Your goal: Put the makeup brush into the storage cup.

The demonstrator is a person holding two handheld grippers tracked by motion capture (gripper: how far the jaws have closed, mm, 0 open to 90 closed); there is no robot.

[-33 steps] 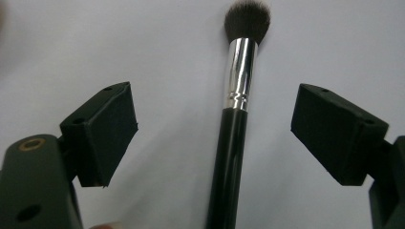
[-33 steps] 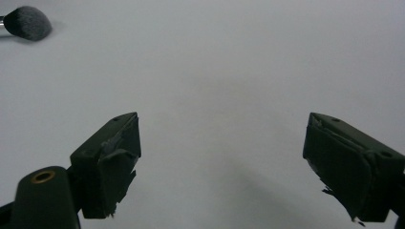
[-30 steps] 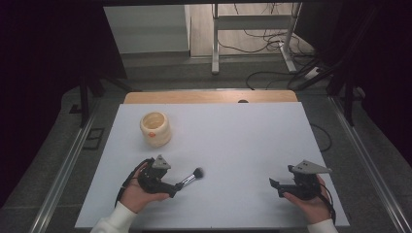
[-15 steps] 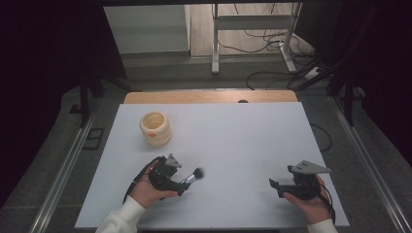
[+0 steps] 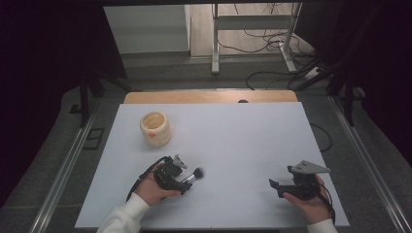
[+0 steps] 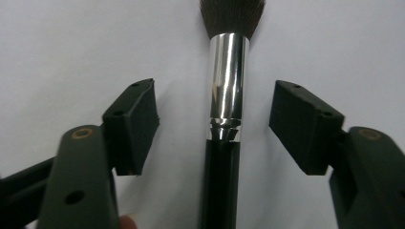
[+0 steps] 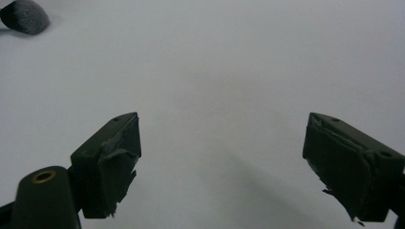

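A makeup brush (image 5: 193, 176) with a black handle, silver ferrule (image 6: 228, 81) and dark bristles lies on the white table (image 5: 233, 141). My left gripper (image 5: 186, 184) straddles its handle; the jaws have just been closing and stand either side of the brush (image 6: 220, 157) with gaps, the pads clear of it. My right gripper (image 5: 273, 187) rests at the table's right front, its jaws wide open (image 7: 222, 162) over bare table. The brush head (image 7: 25, 16) shows at the far top left of the right gripper view.
A cream ribbed cup (image 5: 155, 128) stands at the table's back left. A wooden strip (image 5: 209, 96) runs along the far edge. Beyond it are floor cables and a metal stand (image 5: 252, 34).
My left gripper has moved right along the table onto the brush and its jaws have narrowed around the handle. The right gripper has stayed put.
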